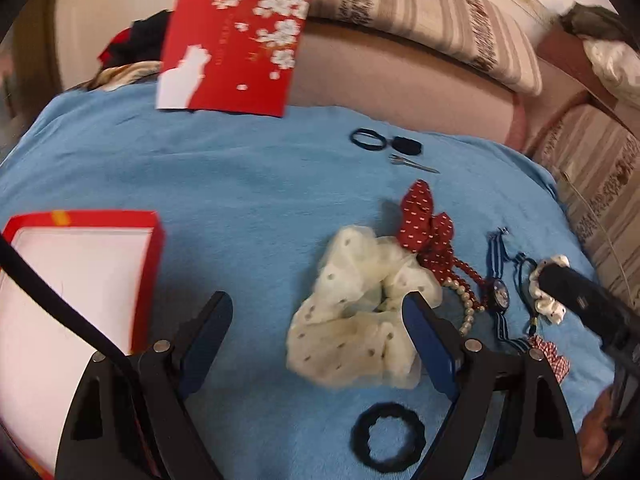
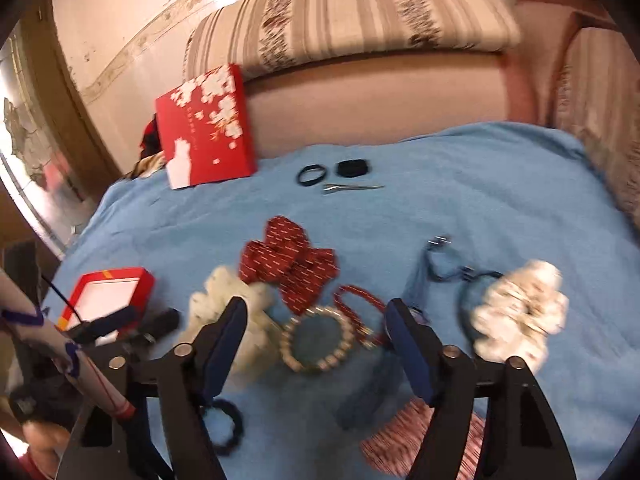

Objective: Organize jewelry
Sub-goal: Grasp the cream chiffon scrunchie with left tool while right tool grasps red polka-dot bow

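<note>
Red cardboard frames the open box (image 1: 148,248) at the far left of the blue towel (image 1: 240,184), its white inside bare in the part that shows. Behind it the red lid (image 1: 236,52) with white blossoms stands propped against the sofa. The left gripper (image 1: 318,308) hangs over the towel with its jaws spread wide and nothing between them; its right finger overlaps the edge of the cream scrunchie (image 1: 352,320), and a black hair tie (image 1: 388,438) lies just below. Further right come the red dotted scrunchie (image 1: 424,224), a pearl bracelet (image 2: 316,344) touching a red bead bracelet (image 2: 360,308), then a blue striped watch (image 1: 500,292). The right gripper (image 2: 316,320) hovers above the bracelets, jaws apart and empty. At the right lies a white scrunchie (image 2: 520,316). Far back rest a thin black band (image 1: 368,139) and a metal clip (image 1: 414,164).
</note>
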